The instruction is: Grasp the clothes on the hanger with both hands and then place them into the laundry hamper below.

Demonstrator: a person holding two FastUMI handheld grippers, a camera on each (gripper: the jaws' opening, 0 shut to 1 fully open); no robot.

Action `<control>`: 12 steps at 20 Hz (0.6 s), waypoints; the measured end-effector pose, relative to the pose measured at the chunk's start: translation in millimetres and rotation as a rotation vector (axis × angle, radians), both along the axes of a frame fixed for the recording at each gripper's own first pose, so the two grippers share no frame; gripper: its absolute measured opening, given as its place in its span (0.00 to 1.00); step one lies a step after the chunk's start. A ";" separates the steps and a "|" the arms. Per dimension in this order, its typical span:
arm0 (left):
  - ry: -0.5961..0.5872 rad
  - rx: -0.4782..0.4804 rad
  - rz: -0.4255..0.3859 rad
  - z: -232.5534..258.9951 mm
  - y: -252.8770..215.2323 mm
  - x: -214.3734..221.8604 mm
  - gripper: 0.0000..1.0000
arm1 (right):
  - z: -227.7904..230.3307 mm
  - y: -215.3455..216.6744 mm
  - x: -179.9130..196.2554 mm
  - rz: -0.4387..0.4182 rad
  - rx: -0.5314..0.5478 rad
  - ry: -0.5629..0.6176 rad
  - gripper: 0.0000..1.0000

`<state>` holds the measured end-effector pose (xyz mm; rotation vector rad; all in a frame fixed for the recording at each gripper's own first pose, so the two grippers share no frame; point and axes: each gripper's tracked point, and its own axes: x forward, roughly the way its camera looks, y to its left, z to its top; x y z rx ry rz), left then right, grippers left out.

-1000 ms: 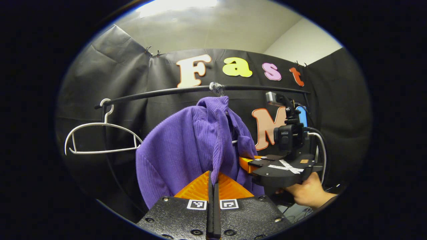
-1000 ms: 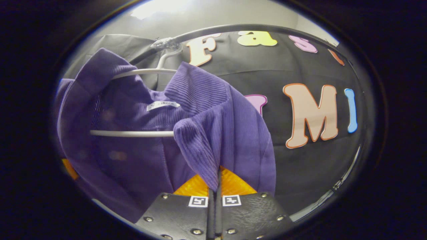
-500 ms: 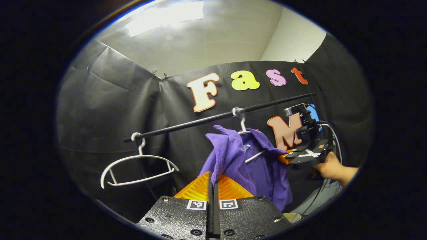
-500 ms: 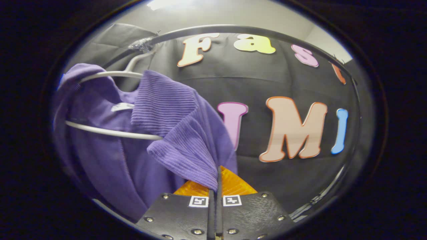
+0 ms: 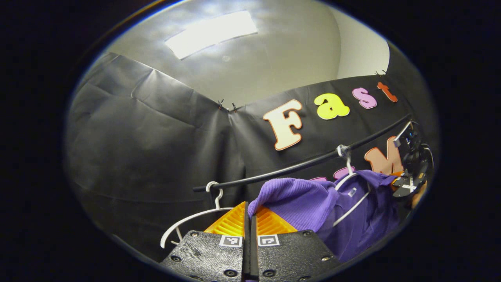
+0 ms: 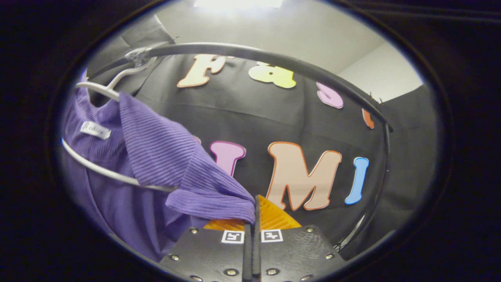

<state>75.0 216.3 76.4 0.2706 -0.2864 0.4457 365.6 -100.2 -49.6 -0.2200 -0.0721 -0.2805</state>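
Stretched wide between two grips: purple sweater (image 5: 305,203), pulled out sideways along the black rail (image 5: 297,166) rather than hanging straight down. Long axis now running roughly level from one pinch to the other, with the middle still draped over the white hanger (image 5: 354,196) whose hook sits on the rail.

In the right gripper view, same sweater (image 6: 156,156) spreading up and to the left from the fingers, the hanger's bar (image 6: 101,170) crossing under the ribbed fold and a neck label showing inside the collar. Garment therefore not free yet — judged still caught on the hanger on the side away from each hand.

Left gripper (image 5: 249,213) pressed together on a ribbed edge of the knit, cloth running off to the right and slightly up from the tips. Right gripper (image 6: 256,209) likewise clamped on a folded corner, cloth running off to the left. Seen from the left gripper view, that same right gripper (image 5: 407,184) far out at the sweater's other end, held by a hand.

Neither hand clearly nearer the hanger; both look about equally far out from it. Probably needed next: lifting or drawing toward the person so the shoulders slip off the hanger arms, then lowering — hamper somewhere below, out of what can be judged here.

Off to the left on the rail, a second bare hanger (image 5: 191,221), close beside the left gripper's fingers and apart from the sweater.
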 end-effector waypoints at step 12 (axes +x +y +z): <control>0.107 -0.192 -0.045 -46.1 33.7 77.4 0.00 | 24.6 -10.9 56.1 -0.044 0.064 -0.091 0.02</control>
